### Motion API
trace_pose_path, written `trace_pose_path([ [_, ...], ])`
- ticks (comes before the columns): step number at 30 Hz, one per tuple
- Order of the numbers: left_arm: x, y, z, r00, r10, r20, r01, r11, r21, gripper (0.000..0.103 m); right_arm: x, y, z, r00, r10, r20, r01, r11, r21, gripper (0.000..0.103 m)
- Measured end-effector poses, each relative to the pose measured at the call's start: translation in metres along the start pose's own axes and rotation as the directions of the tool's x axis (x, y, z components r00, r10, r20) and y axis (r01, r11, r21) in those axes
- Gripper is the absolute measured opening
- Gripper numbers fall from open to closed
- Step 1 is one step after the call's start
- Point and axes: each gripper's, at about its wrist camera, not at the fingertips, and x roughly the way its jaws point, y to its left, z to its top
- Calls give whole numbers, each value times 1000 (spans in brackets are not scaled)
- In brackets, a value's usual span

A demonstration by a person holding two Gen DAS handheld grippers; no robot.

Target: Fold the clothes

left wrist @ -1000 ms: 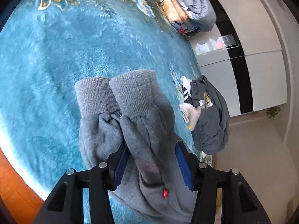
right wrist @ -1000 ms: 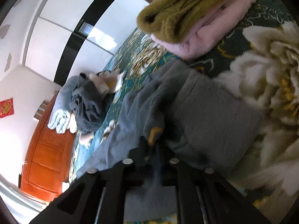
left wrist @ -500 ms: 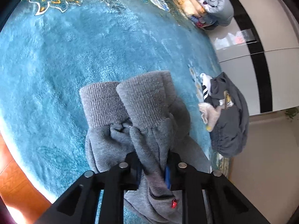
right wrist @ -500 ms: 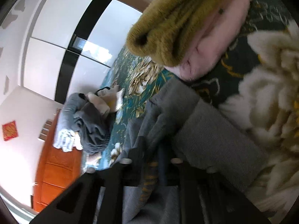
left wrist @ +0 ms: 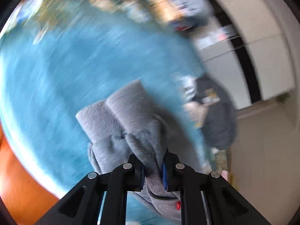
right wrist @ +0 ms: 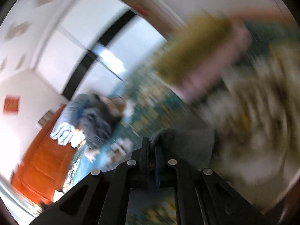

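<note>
Item: grey sweatpants point(left wrist: 131, 116), soft fleece, both ribbed ankle cuffs lying side by side on a teal plush blanket point(left wrist: 56, 75); a small red tag is showing near the lower hem.

We are pinching a raised fold of the leg fabric in the left gripper point(left wrist: 152, 166), its blue-padded fingers point(left wrist: 164, 170) closed tight on the cloth.

We are holding the right gripper point(right wrist: 151, 150) with its fingers nearly together over a bunched grey edge of what appears to be the same garment point(right wrist: 180, 144); motion blur is making the contact hard to confirm.

Also present: a dark grey clothing heap point(left wrist: 217, 116) lying near the blanket's far edge; a mustard and pink folded stack point(right wrist: 198, 60) sitting beyond the right gripper; folded bedding point(left wrist: 180, 5) resting at the far end, heavily blurred.
</note>
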Motion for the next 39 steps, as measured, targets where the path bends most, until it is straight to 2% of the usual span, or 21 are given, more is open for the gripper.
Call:
trace_pose_path([
  [1,4,12,-2,1000,-10,-14,10,999,-40,14,7,-20,-9,999,-14,-39,16,997,70,5],
  [2,4,17,-2,1000,-18,-19,16,998,-58,14,9,-27,-13,998,-17,-54,22,996,87,5],
  [7,0,14,-1,1000,-27,-14,26,999,-47,14,9,-35,-13,997,19,-70,-10,993,117,9],
  [8,-1,12,0,1000,-28,-13,27,999,-45,14,7,-34,-11,998,26,-55,-19,992,123,13],
  [11,-2,9,1,999,-30,-10,30,999,-36,14,2,-37,-7,998,57,-17,-54,987,151,44],
  [12,-2,7,1,999,-31,-9,31,999,-33,14,0,-37,-5,998,67,-8,-64,984,164,45],
  [14,-2,7,1,999,-39,-7,38,999,-34,14,-4,-37,-1,996,85,11,-85,978,188,45],
  [17,-3,8,2,999,-51,6,51,998,-34,14,-2,-32,10,998,64,11,-65,977,203,45],
  [19,-4,8,2,998,-59,14,60,998,-34,14,-2,-19,21,996,84,24,-87,981,175,36],
  [20,-4,8,2,998,-63,19,64,997,-34,14,-3,-12,27,995,94,30,-98,982,160,21],
  [23,-6,8,2,997,-76,32,77,996,-34,14,-3,8,43,991,125,49,-130,985,115,13],
  [25,-7,8,2,996,-84,40,86,996,-34,14,-4,22,54,987,146,60,-151,985,85,13],
  [27,-7,8,3,995,-92,49,94,995,-34,14,-22,47,67,964,235,127,-236,972,-9,13],
  [28,-8,8,3,994,-96,53,98,995,-34,14,-30,52,69,958,243,151,-239,970,-40,13],
  [29,-8,8,3,993,-101,58,103,994,-34,14,-33,49,69,961,223,163,-217,975,-57,12],
  [30,-8,8,3,993,-100,59,102,994,-33,14,-23,36,65,977,173,128,-169,985,-45,13],
  [32,-8,9,2,994,-90,57,92,995,-32,14,-2,10,56,996,71,54,-69,997,-27,13],
  [33,-8,9,2,995,-85,56,86,996,-31,14,19,-15,45,1000,0,-29,1,999,41,13],
  [34,-8,10,2,995,-80,55,81,996,-30,14,26,-24,40,999,-8,-52,12,998,65,13],
  [37,-8,11,2,997,-64,52,66,997,-27,14,31,-45,28,999,21,-41,-16,993,117,13],
  [39,-8,12,1,997,-54,50,55,998,-25,14,30,-46,31,998,20,-52,-14,994,107,16],
])
